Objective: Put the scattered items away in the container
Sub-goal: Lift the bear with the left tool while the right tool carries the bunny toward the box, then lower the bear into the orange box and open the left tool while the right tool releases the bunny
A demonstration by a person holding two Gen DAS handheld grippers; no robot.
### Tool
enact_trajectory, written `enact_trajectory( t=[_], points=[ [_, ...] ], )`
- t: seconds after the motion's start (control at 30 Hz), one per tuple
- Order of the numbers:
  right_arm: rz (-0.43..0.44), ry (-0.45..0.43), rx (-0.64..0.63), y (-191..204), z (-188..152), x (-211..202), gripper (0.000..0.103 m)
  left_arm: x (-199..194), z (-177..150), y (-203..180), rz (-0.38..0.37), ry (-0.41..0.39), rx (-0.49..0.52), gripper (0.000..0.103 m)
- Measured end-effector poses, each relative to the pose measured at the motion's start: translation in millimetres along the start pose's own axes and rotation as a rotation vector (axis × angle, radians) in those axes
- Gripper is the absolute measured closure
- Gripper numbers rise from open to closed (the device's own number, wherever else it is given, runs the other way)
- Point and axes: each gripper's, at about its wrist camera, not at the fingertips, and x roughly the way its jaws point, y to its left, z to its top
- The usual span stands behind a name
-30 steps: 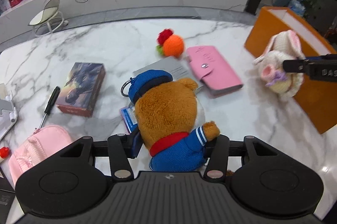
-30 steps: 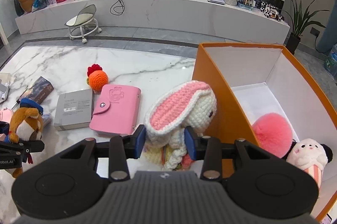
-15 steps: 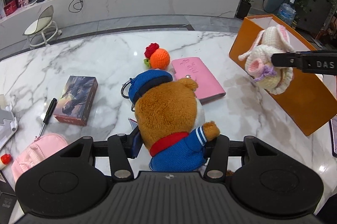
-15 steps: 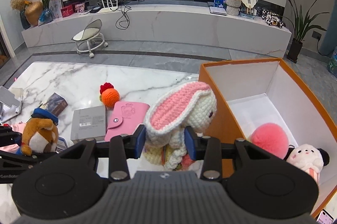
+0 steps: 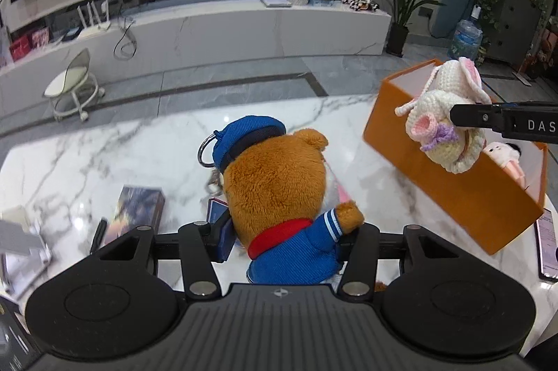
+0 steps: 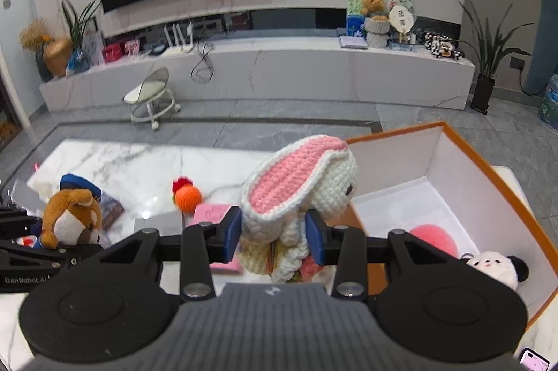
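My left gripper (image 5: 289,240) is shut on a brown teddy bear (image 5: 279,189) in a blue cap and blue jacket, held above the marble table (image 5: 87,161). My right gripper (image 6: 274,236) is shut on a white crocheted rabbit (image 6: 300,186) with pink ear linings, held high by the left wall of the orange box (image 6: 488,168). From the left wrist view the rabbit (image 5: 446,120) hangs over the near rim of the orange box (image 5: 450,182). Inside the box lie a pink pompom (image 6: 436,238) and a small panda plush (image 6: 495,266).
On the table lie an orange knitted ball (image 6: 188,196), a pink wallet (image 6: 212,214), a grey box (image 6: 157,226), a dark book (image 5: 136,214) and a screwdriver (image 5: 99,231). A phone (image 5: 547,242) lies right of the orange box. A stool (image 5: 69,88) stands on the floor beyond.
Both grippers have risen, each with its toy. The rabbit has moved up and over the orange box's rim; the bear has lifted off the table and now hides the wallet and orange ball.
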Motion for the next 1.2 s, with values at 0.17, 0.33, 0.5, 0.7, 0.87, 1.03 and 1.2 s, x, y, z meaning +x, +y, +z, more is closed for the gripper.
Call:
enact_trajectory(
  t=[0.17, 0.33, 0.5, 0.7, 0.87, 1.03, 1.2],
  points=[
    [-0.007, -0.056, 0.048, -19.2, 10.6, -20.1, 0.06, -8.8, 27.7, -23.9, -0.023, -0.049, 0.046, 0.046],
    [-0.03, -0.097, 0.103, -42.8, 16.9, -34.1, 0.06, -11.4, 55.8, -53.6, -0.058, -0.091, 0.095, 0.046],
    [-0.054, -0.137, 0.157, -66.5, 23.2, -48.1, 0.06, -6.1, 74.3, -83.1, -0.087, -0.11, 0.141, 0.046],
    [-0.098, -0.158, 0.227, -101.1, 23.4, -55.7, 0.06, 10.9, 94.1, -115.6, -0.121, -0.117, 0.187, 0.046],
    [-0.125, -0.154, 0.271, -124.4, 18.4, -55.6, 0.06, 28.2, 104.3, -141.9, -0.15, -0.114, 0.215, 0.046],
    [-0.139, -0.142, 0.302, -143.0, 15.1, -48.6, 0.06, 46.3, 109.6, -165.5, -0.183, -0.101, 0.237, 0.046],
    [-0.152, -0.13, 0.332, -160.0, 11.4, -39.5, 0.06, 62.9, 114.1, -183.2, -0.206, -0.091, 0.252, 0.046]
  ],
)
